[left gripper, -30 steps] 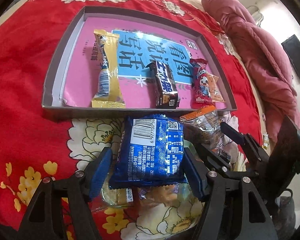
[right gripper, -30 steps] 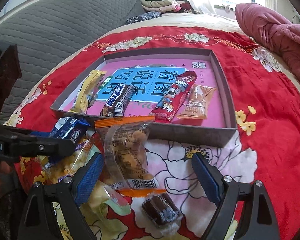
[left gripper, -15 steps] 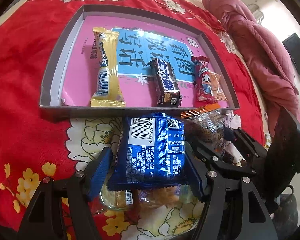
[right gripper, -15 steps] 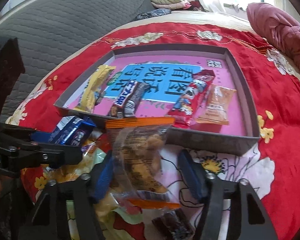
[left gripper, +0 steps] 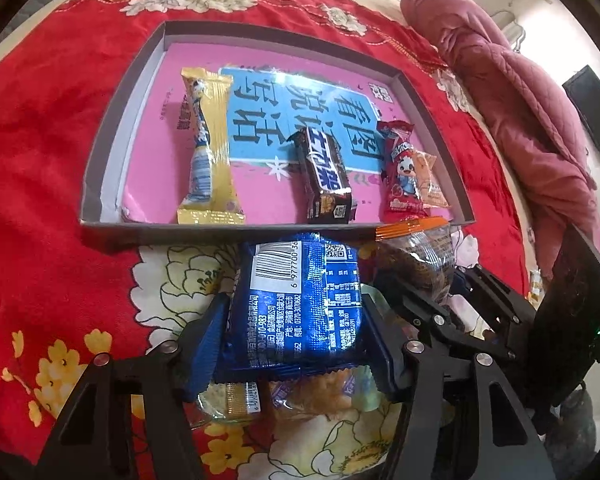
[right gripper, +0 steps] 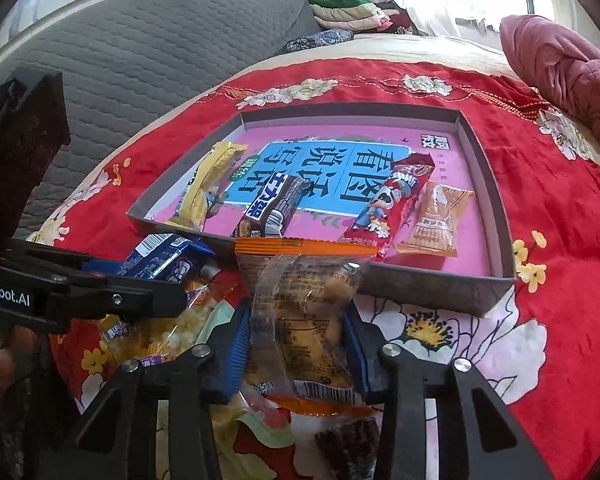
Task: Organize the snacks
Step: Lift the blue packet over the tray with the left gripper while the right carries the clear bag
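Observation:
My left gripper (left gripper: 296, 330) is shut on a blue snack pack (left gripper: 296, 304) and holds it just above the snack pile, in front of the grey tray (left gripper: 100, 184). My right gripper (right gripper: 298, 344) is shut on a clear orange-edged snack bag (right gripper: 300, 312), near the tray's front wall (right gripper: 420, 284). The tray holds a yellow bar (left gripper: 208, 152), a dark chocolate bar (left gripper: 326, 176), a red packet (left gripper: 400, 172) and an orange candy (left gripper: 428, 180). The blue pack also shows in the right wrist view (right gripper: 164, 258).
Loose snacks lie under the grippers: a popcorn bag (right gripper: 168, 332) and a small dark candy (right gripper: 348, 444). A red floral bedspread (left gripper: 40, 160) covers the bed. A pink quilt (left gripper: 520, 88) lies at the right, a grey headboard (right gripper: 120, 60) at the back.
My right gripper moved forward around the clear bag and closed on it. My left gripper kept its hold on the blue pack and lifted it slightly toward the tray.

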{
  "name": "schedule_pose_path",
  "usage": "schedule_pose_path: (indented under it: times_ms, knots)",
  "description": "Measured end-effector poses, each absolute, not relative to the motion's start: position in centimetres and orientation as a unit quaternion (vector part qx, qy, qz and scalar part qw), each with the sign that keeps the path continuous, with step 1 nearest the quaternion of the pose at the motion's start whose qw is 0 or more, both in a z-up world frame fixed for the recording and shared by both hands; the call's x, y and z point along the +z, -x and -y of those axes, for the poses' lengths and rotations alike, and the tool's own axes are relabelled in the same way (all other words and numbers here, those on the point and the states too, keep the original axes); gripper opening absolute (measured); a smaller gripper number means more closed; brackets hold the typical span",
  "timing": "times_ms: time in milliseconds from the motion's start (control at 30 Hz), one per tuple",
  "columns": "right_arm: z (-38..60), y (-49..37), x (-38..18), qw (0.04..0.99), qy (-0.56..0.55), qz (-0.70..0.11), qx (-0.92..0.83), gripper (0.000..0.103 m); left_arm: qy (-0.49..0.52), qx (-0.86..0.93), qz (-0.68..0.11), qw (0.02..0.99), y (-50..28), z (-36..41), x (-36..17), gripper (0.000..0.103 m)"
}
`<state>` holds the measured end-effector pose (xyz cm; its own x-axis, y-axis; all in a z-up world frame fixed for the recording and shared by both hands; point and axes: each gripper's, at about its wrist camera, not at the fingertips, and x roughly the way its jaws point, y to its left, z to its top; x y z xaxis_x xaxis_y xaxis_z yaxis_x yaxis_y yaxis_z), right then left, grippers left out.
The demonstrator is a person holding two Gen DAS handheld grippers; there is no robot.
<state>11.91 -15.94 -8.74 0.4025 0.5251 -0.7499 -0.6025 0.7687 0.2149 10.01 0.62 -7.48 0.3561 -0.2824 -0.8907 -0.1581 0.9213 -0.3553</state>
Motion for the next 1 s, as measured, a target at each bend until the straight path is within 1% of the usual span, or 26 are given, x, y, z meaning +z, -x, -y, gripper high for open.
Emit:
schedule_pose_path:
  times_ms: [600, 700, 1000]
  knots:
    - [17.3, -12.0, -7.5, 0.842, 0.015, -0.417, 0.341, 0.042, 0.181, -0.036, -0.551, 0.814, -9.7, -0.7, -5.5, 0.064]
    - [17.7, -12.1, -7.2, 0.839, -0.007, -0.419, 0.347, 0.042, 0.181, -0.036, -0.549, 0.816, -9.6, -0.7, -5.2, 0.064]
    - [17.7, -12.1, -7.2, 0.838, -0.006, -0.421, 0.347, 0.042, 0.180, -0.033, -0.549, 0.816, -9.4, -0.8, -5.0, 0.063]
